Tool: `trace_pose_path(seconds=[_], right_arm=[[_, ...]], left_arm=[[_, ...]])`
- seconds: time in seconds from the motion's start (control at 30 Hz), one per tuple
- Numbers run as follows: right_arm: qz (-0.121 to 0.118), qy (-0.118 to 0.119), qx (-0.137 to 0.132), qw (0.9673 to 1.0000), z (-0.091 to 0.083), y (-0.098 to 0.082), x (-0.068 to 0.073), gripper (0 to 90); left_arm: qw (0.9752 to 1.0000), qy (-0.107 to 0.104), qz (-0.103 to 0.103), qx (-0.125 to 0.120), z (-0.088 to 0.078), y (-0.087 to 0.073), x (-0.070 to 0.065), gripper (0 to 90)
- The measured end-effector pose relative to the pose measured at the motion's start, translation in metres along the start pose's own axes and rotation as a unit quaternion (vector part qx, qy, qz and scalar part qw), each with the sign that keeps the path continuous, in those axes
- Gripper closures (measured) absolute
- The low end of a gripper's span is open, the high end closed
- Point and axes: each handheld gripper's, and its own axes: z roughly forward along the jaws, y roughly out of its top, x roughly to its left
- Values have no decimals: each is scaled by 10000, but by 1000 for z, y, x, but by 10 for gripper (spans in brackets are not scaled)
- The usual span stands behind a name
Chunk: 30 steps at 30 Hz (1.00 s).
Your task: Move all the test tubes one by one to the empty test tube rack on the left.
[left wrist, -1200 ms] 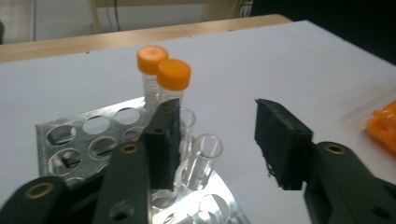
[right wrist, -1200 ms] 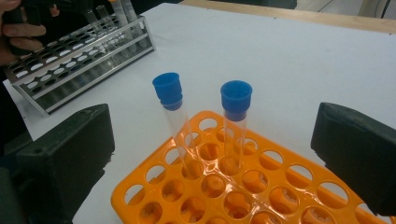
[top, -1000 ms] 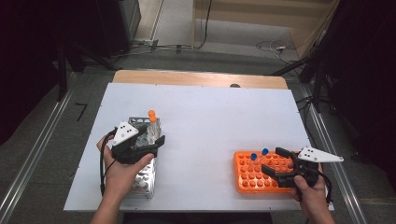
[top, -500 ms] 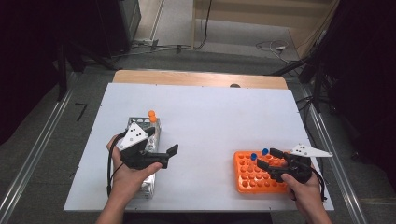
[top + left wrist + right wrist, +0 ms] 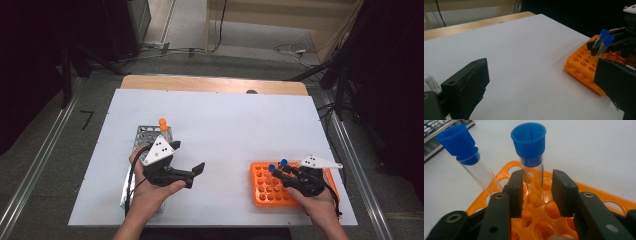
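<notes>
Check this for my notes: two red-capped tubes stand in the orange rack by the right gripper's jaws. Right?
Not quite. The two tubes have blue caps, not red, as the right gripper view shows. They do stand in the orange rack, one between the right gripper's jaws.

Free room: the white surface [image 5: 235, 125] lies bare across its middle and from 11 to 2 o'clock, a broad lane between the two racks.

Obstacles: metal rack [image 5: 145, 137] with an orange-capped tube [image 5: 162, 123] at 8 o'clock; orange rack [image 5: 267, 182] at 4 o'clock, two blue-capped tubes [image 5: 530, 150] upright in it. The right gripper [image 5: 536, 195] has its fingers [image 5: 515, 192] either side of one tube.
</notes>
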Motion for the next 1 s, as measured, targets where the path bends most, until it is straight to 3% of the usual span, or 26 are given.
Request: trace_pose_path(seconds=[0.57, 0.8, 1.0], right_arm=[[-228, -355, 180, 9989, 4, -2, 10, 738], [-199, -331, 105, 9992, 3, -2, 9, 743], [-179, -161, -37, 9997, -3, 1, 5, 745]], left_arm=[[9999, -128, 40, 61, 8, -1, -9, 6], [9998, -167, 42, 62, 9, -2, -12, 6], [9997, -233, 71, 39, 9, -1, -12, 6]])
